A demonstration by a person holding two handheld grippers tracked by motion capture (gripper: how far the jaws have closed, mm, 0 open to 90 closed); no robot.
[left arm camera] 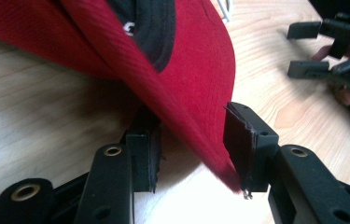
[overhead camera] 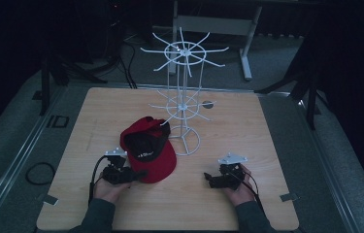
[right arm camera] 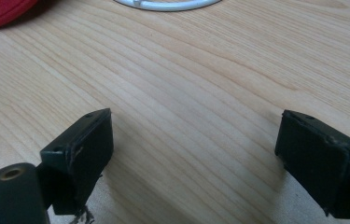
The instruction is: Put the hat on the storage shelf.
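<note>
A red cap [overhead camera: 156, 160] with a black lining lies upside down on the wooden table [overhead camera: 247, 126], just left of a white wire rack [overhead camera: 184, 97]. My left gripper [overhead camera: 143, 174] is at the cap's near edge. In the left gripper view the red brim [left arm camera: 200, 79] runs between the jaws of the left gripper [left arm camera: 193, 154], which stand open; the brim's edge touches the right pad [left arm camera: 240, 144]. My right gripper [overhead camera: 207, 178] rests low over bare wood to the right, open and holding nothing. In its own view the right gripper [right arm camera: 193, 154] has wood grain between its jaws.
The rack's ring base [overhead camera: 185, 141] stands on the table beside the cap, and its white rim [right arm camera: 163, 4] shows ahead of the right gripper. Wire arms spread out at two heights. The other gripper [left arm camera: 305, 49] shows far off in the left gripper view. Dark floor surrounds the table.
</note>
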